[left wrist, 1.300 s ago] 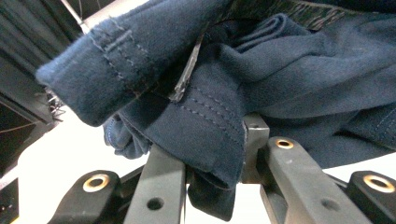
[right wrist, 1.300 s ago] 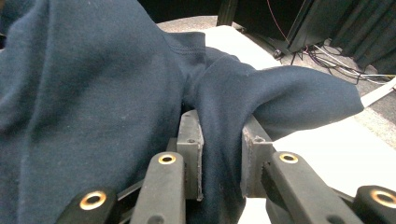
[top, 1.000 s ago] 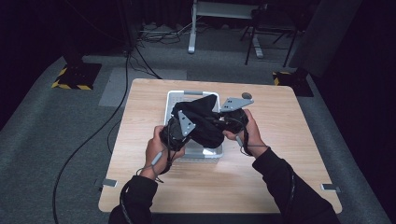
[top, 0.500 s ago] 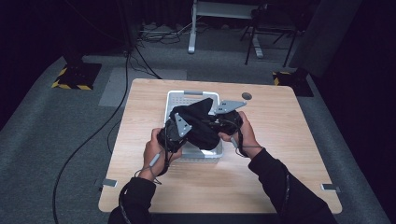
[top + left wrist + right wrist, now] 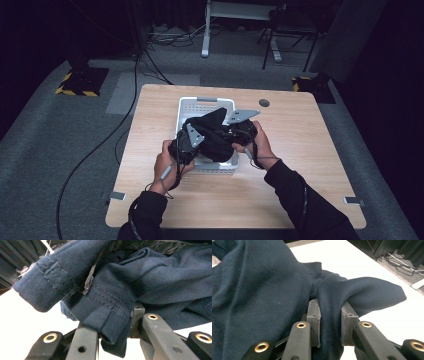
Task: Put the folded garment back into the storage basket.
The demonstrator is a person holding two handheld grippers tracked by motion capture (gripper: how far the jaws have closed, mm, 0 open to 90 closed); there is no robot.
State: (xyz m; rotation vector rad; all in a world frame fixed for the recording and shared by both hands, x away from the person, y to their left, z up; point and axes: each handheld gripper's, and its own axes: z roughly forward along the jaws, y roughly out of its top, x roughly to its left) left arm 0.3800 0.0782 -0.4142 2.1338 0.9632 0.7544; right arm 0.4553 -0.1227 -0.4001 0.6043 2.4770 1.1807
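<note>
Garment (image 5: 215,134) pinched by both claws over white basket (image 5: 205,106).

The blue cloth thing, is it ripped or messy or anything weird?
No rips show. The dark blue garment is just bunched up, held over the white basket by the left gripper and right gripper. Nothing else stands out.

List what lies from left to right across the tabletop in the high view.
Person's left hand → left tongs → dark garment over the white basket → right tongs → person's right hand.
</note>
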